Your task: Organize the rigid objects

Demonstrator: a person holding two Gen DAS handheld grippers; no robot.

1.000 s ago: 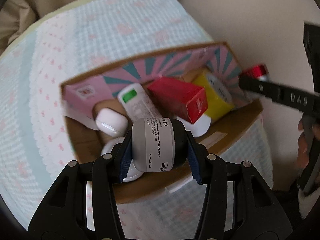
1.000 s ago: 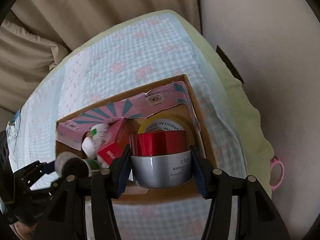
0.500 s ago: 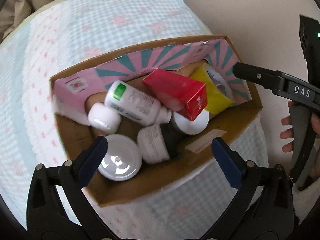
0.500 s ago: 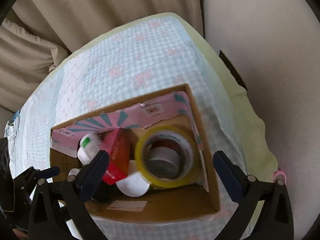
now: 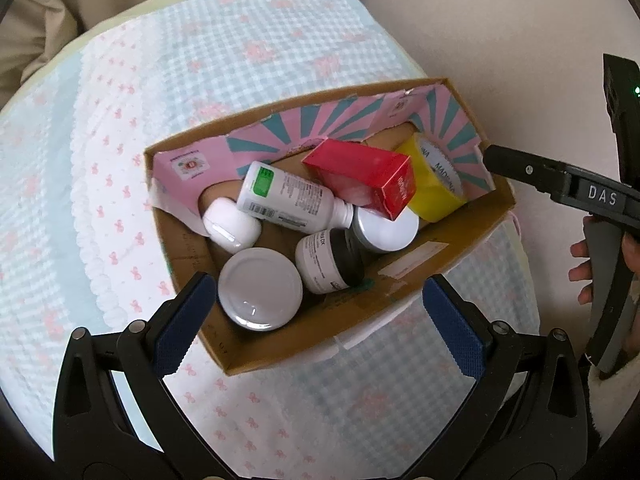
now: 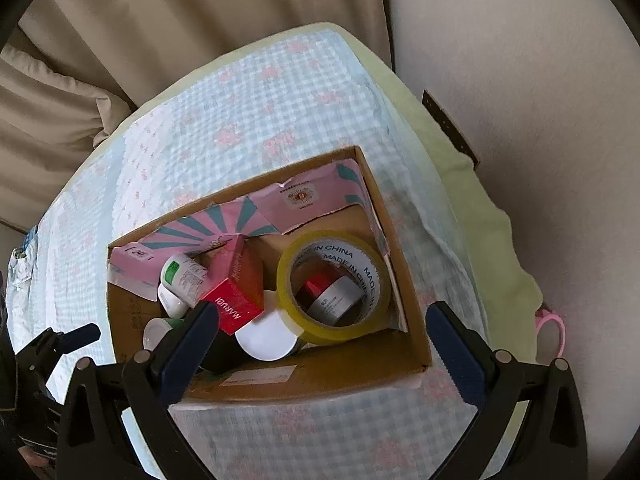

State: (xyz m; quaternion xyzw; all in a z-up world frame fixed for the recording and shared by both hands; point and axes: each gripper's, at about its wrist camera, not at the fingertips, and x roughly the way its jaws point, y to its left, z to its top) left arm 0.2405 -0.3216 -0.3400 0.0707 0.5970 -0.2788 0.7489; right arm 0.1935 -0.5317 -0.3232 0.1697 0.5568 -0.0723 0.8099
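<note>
Checked blue-and-pink cloth (image 5: 280,60) covers the table where a cardboard box (image 5: 472,236) holds the jars, bottle, red carton (image 5: 360,176) and yellow tape roll (image 6: 334,288). Left gripper (image 5: 316,320) and right gripper (image 6: 320,340) hover above it, jaws spread wide, empty. Lifting straight up should avoid clipping the walls.

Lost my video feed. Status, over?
Both tools open, empty: left tool, right tool. Jars, bottle, red carton and tape roll sit in the cardboard box. Nothing blocking.
</note>
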